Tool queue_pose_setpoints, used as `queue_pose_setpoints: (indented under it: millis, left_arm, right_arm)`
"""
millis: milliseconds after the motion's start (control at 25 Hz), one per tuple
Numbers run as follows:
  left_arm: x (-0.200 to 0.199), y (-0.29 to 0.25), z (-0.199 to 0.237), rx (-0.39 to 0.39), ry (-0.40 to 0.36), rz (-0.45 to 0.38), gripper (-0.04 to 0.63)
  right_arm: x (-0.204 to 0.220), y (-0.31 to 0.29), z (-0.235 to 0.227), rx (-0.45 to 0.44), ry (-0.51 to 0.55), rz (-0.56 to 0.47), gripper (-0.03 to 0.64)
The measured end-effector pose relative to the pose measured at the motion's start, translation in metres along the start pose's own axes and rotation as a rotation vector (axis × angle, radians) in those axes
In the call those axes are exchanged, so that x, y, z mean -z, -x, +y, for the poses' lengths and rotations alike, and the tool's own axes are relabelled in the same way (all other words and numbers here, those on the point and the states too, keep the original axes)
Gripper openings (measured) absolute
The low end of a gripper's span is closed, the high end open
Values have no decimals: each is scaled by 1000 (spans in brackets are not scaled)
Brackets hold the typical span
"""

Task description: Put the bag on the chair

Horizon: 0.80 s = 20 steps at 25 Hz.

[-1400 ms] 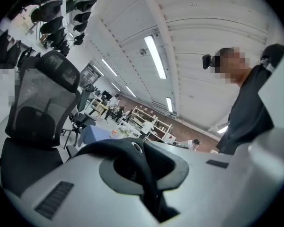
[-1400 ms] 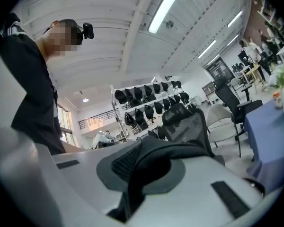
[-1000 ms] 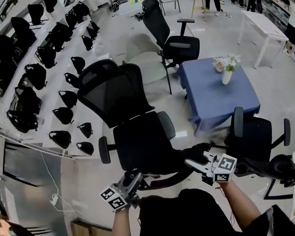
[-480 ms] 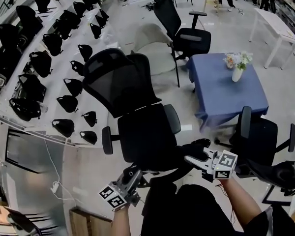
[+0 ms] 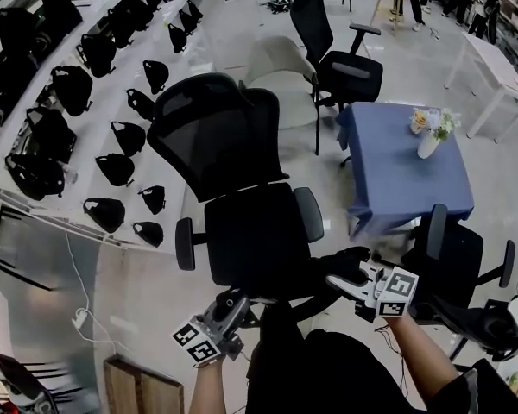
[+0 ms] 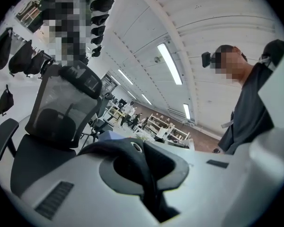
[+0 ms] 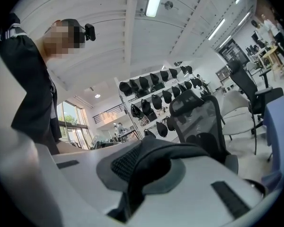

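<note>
L claw (image 5: 235, 307): clamped on bag (image 6: 130, 157) fabric.
R claw (image 5: 341, 276): clamped on same bag.
Bag: held at front edge of chair (image 5: 252, 235), not yet on seat.
To do: set down, release.

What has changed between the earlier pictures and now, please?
The person carrying the bag has edged toward the black chair, which looks slightly larger in the head view, and the blue table has drifted right. The left gripper and right gripper stay shut on the bag, which is not yet on the seat. Nothing was let go.
</note>
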<state>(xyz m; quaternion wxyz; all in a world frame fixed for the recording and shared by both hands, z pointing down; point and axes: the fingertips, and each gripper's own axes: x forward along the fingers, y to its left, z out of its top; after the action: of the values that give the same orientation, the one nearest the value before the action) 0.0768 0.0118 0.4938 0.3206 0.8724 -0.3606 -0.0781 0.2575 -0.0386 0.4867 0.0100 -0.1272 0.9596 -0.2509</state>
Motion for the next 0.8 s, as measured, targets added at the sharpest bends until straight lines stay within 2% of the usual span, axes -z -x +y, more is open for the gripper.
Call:
queue_pose_setpoints:
  millis: [240,800]
  left_arm:
    - [-18,7,49,-18,33,-7,28]
    - [-77,22,177,-67,46,4,28]
  right_arm:
    - [2,-46,-24,20,-53,24,17]
    - [0,-168,-93,8,-120,105,18]
